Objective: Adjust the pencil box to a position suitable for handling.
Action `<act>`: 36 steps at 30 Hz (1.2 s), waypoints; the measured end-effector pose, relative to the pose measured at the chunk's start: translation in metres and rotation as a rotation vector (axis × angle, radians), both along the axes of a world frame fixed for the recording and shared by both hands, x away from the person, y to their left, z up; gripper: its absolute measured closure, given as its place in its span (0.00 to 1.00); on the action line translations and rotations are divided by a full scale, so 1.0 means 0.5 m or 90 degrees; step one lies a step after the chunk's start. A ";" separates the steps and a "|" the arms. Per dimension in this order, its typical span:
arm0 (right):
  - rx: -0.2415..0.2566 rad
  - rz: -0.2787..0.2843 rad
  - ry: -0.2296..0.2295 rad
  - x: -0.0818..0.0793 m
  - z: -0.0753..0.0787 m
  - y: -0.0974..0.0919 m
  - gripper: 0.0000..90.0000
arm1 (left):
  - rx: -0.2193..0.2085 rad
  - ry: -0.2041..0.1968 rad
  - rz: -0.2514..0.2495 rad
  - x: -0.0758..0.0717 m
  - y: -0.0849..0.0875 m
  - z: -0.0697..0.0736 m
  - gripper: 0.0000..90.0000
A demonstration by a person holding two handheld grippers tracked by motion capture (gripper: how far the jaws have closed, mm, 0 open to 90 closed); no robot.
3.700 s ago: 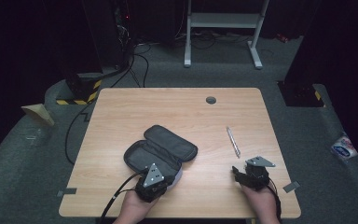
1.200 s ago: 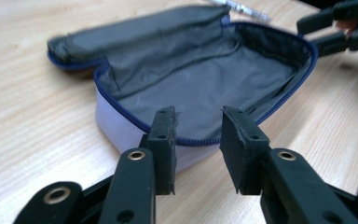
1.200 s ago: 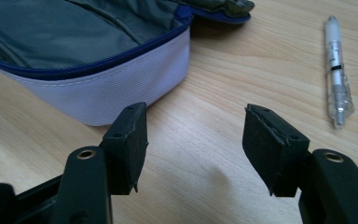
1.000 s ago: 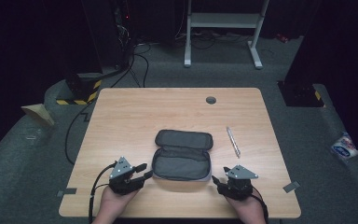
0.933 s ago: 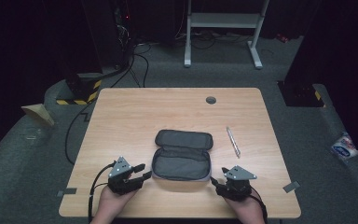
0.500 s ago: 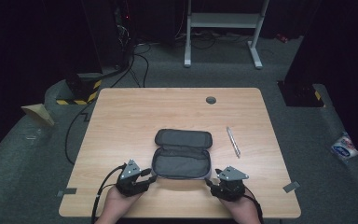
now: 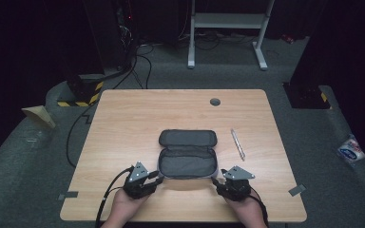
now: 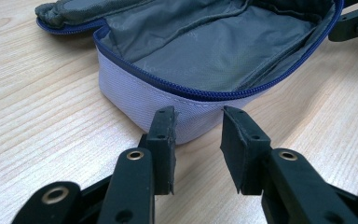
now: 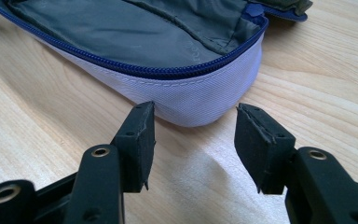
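- The pouch [image 7: 188, 161] lies unzipped on the table [image 7: 123, 128], near the front edge and about in the middle; its lid [image 7: 188, 138] is flipped back flat on the far side; the inside is grey cloth with a blue zip round the rim, and I see nothing lying in it
- A pen [image 7: 237, 144] lies on the table to the right of the pouch, a little apart from it; a small round dark cap [image 7: 215, 101] sits in the table farther back; nothing stands between the grippers and the pouch
- The pouch is longer from left to right, so its long side runs across the table; its open side faces up
- The left gripper [image 7: 156, 178] sits at the pouch's near left corner; its jaws have just been closing and are half open, with the corner just in front of them, not pinched
- The right gripper [image 7: 216, 182] sits at the near right corner; its jaws have just been closing too, half open, the corner just ahead and not squeezed
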State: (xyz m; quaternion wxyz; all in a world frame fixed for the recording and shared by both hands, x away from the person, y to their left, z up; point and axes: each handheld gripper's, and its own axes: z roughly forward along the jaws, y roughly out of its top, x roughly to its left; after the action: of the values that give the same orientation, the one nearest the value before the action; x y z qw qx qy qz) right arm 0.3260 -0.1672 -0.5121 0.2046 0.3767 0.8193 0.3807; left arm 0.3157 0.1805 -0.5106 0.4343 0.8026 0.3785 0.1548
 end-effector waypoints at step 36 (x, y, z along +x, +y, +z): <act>0.014 -0.044 -0.002 0.005 -0.003 -0.046 0.54 | 0.081 0.018 0.113 0.036 0.125 -0.018 0.63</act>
State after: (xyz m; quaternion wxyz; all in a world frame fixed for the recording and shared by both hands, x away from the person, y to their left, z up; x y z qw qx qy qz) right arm 0.3286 -0.1904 -0.5136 0.2145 0.4065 0.8013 0.3829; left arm 0.3336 0.2430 -0.5196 0.3615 0.7941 0.4433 0.2052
